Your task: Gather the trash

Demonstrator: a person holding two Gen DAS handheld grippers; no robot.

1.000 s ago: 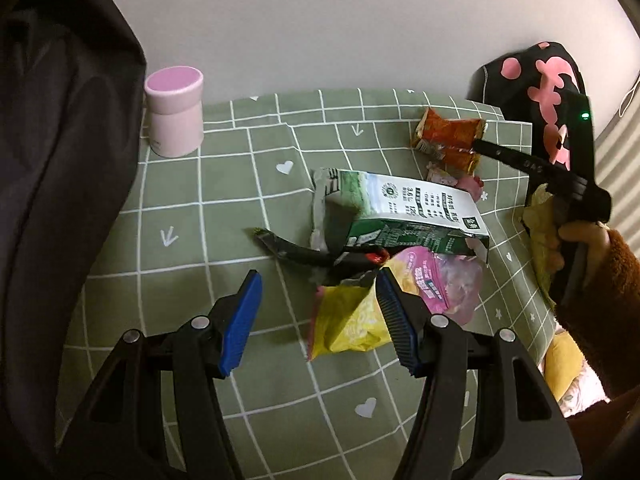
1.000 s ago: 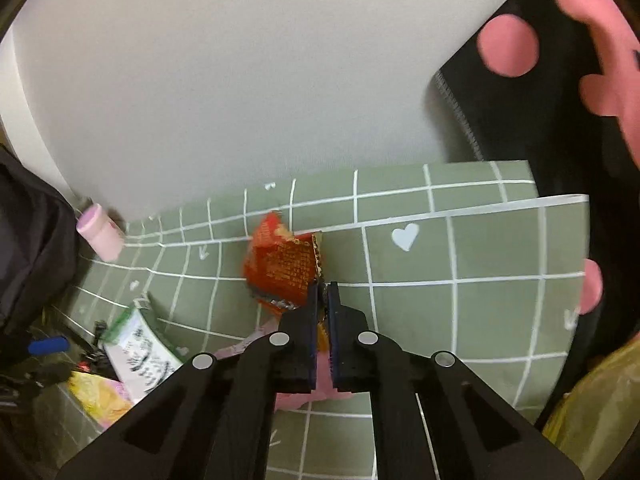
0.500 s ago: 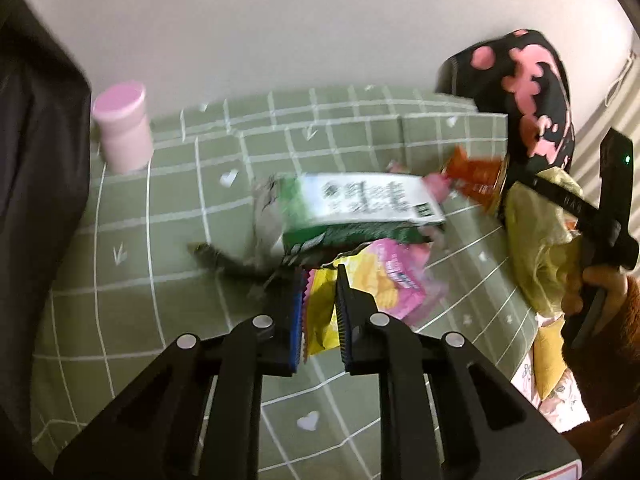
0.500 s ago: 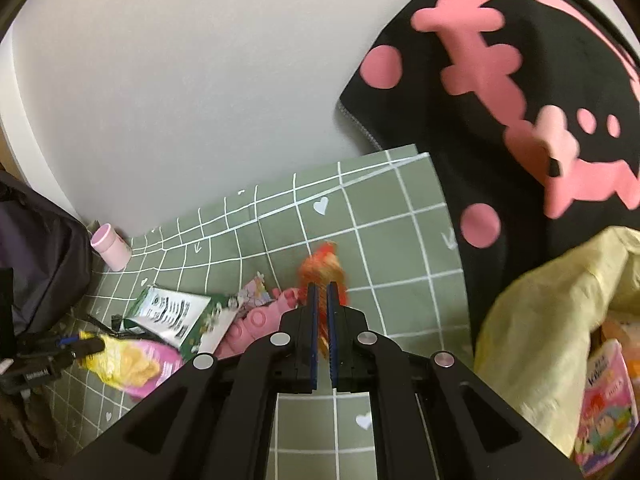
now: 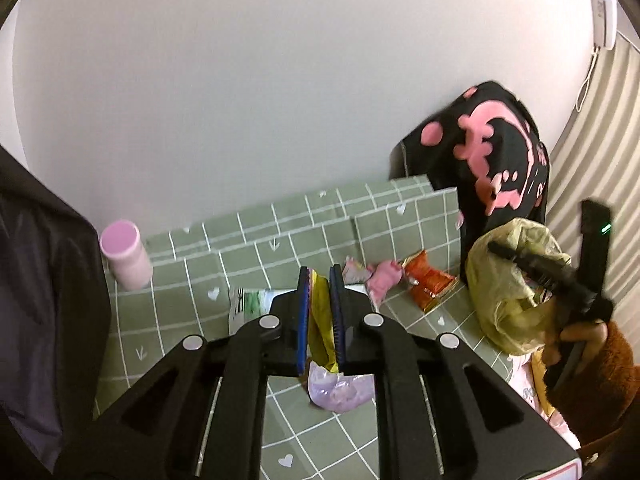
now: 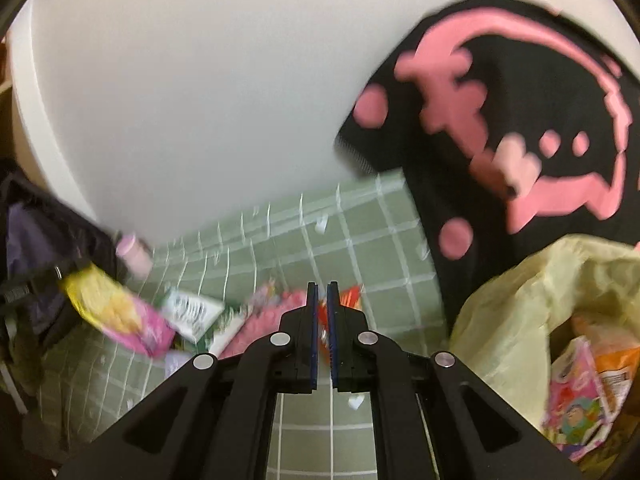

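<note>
Lifted off the green checked cloth [image 5: 404, 220] since a second ago: yellow-and-pink snack bag [image 5: 320, 320], now pinched in the left gripper [image 5: 319, 276], jaws gone from wide apart to clamped on its upper end

Hanging lengthwise below the left jaws, pale lower end dangling just above the cloth; seen from the right wrist as a slanted bag [image 6: 120, 312] far to the left. Right gripper [image 6: 322, 292] closed on the orange wrapper [image 6: 352, 296], seen from the left wrist still resting on the cloth [image 5: 430, 284]. Yellow trash bag [image 5: 516, 292] open just off the cloth's right edge, right beside the right gripper, well across from the left; milk carton [image 5: 250, 304] and pink wrapper [image 5: 384, 276] still lying between
</note>
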